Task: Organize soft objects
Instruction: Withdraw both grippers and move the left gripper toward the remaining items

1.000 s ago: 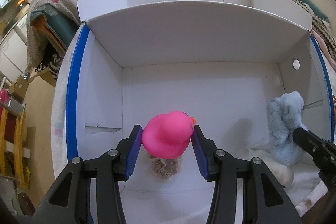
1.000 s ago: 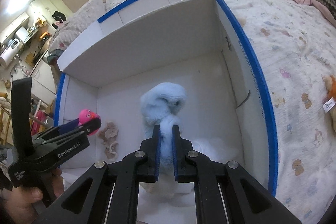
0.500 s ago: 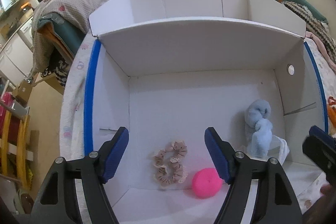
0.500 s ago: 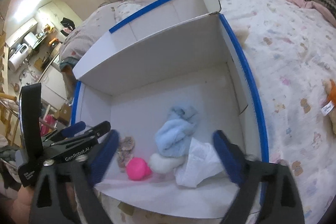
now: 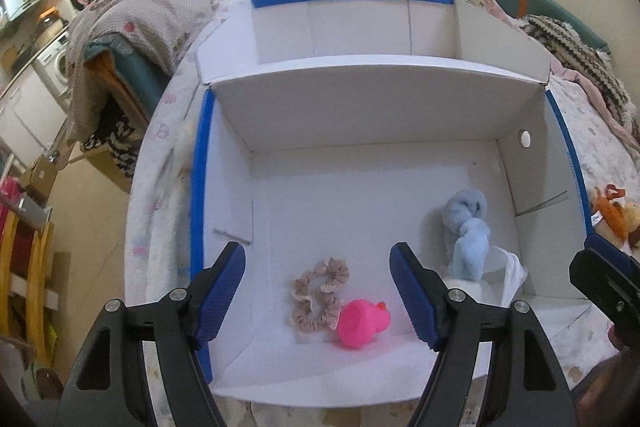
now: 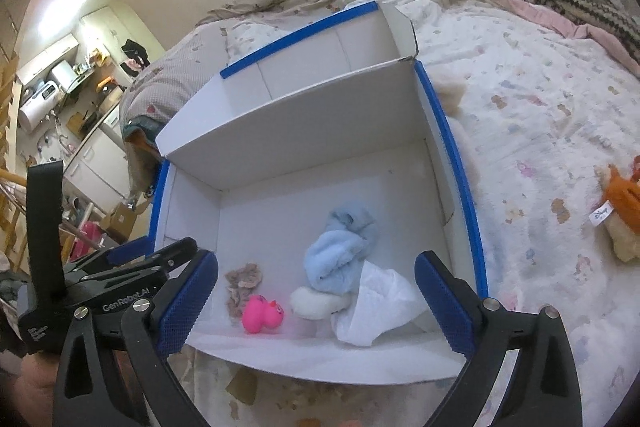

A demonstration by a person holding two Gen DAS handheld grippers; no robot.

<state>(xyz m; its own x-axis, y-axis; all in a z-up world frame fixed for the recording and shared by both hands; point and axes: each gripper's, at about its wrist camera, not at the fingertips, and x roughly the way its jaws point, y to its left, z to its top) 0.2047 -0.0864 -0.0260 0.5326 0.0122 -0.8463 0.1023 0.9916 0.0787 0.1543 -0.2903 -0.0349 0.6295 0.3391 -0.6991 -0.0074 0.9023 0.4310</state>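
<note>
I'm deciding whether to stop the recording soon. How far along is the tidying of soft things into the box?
Done: the pink duck, beige scrunchie and blue plush lie in the white box. In hand: nothing; left gripper and right gripper have just opened, jaws empty. Left: the orange plush toy lies on the bedspread.

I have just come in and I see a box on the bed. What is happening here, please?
A person holding a gripper in each hand is sorting soft things into a white box on the bed. The pink toy, beige scrunchie and blue plush lie inside. Both the left gripper and the right gripper are open and hold nothing. An orange plush lies outside on the bed.
</note>
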